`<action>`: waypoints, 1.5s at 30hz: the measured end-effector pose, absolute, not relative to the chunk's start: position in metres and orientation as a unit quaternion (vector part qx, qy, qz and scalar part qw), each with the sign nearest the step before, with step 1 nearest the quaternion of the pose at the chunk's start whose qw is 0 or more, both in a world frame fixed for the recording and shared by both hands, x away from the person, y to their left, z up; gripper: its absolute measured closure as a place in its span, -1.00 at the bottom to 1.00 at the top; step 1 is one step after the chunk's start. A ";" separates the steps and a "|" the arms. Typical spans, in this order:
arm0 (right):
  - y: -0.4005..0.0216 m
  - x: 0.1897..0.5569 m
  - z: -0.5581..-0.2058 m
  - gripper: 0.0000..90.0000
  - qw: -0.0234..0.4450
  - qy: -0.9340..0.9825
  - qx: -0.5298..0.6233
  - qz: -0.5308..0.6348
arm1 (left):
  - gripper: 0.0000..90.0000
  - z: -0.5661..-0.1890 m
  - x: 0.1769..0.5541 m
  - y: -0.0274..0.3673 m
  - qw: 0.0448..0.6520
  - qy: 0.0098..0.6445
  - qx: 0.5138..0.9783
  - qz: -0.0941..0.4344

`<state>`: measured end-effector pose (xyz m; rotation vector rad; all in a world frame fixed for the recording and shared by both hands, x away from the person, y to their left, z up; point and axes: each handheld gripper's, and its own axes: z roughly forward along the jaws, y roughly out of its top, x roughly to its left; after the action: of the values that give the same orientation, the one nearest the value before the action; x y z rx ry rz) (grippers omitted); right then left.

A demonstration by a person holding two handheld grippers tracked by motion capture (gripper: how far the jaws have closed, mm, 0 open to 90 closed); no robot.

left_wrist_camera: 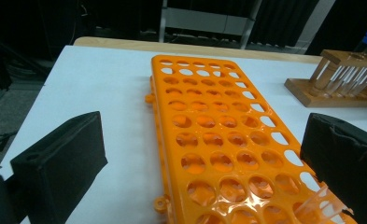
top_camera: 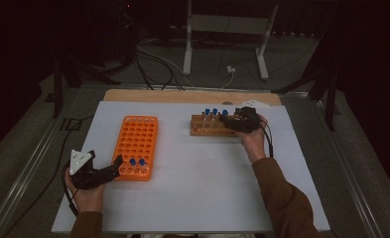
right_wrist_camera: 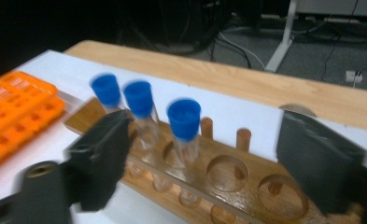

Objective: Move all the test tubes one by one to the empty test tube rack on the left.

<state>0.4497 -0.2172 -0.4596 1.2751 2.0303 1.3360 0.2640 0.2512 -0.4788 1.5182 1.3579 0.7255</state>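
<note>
Blue-capped tube (right_wrist_camera: 185, 135) in wooden rack (right_wrist_camera: 246, 186) sits between my right tool (right_wrist_camera: 204, 158), half open, not gripping. Next: close on it, lift straight. Left tool (left_wrist_camera: 204, 158) open, empty, at orange rack (left_wrist_camera: 218, 140).

3 blue caps (right_wrist_camera: 139, 98) blurred, wooden rack (right_wrist_camera: 246, 186) cropped

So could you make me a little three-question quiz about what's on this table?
1. How many blue-capped tubes stand in the wooden rack in the right gripper view?
2. True or false: the orange rack holds blue-capped tubes at its near end.
3. Which gripper is at the wooden rack: A left gripper, B right gripper?

Key: 1. Three. 2. True; two blue caps. 3. B.
</note>
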 end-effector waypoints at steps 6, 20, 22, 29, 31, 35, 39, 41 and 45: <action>-0.211 0.452 -0.467 0.38 0.219 0.734 0.440 0.469 | -0.98 -0.479 0.265 0.249 0.469 0.552 0.623 0.294; -0.191 0.450 -0.470 0.71 0.243 0.747 0.420 0.455 | -0.98 -0.480 0.265 0.248 0.468 0.549 0.629 0.291; -0.190 0.450 -0.470 0.71 0.243 0.746 0.423 0.454 | -0.98 -0.480 0.265 0.247 0.467 0.548 0.630 0.292; -0.192 0.449 -0.469 0.71 0.240 0.742 0.430 0.455 | -0.98 -0.480 0.265 0.246 0.463 0.544 0.635 0.293; -0.193 0.448 -0.469 0.71 0.241 0.742 0.429 0.455 | -0.98 -0.480 0.265 0.246 0.463 0.544 0.635 0.292; -0.194 0.447 -0.467 0.71 0.237 0.738 0.433 0.460 | -0.98 -0.480 0.265 0.246 0.462 0.544 0.636 0.293; -0.195 0.446 -0.465 0.71 0.238 0.736 0.433 0.463 | -0.98 -0.480 0.265 0.246 0.463 0.545 0.635 0.293; -0.196 0.445 -0.463 0.71 0.240 0.734 0.433 0.464 | -0.98 -0.480 0.265 0.246 0.462 0.545 0.635 0.293; -0.197 0.443 -0.459 0.71 0.243 0.732 0.431 0.468 | -0.98 -0.480 0.265 0.246 0.462 0.546 0.634 0.294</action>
<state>0.4432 -0.1974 -0.4590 1.1783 2.0007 1.2797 0.2648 0.2462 -0.4805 1.5606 1.3426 0.7226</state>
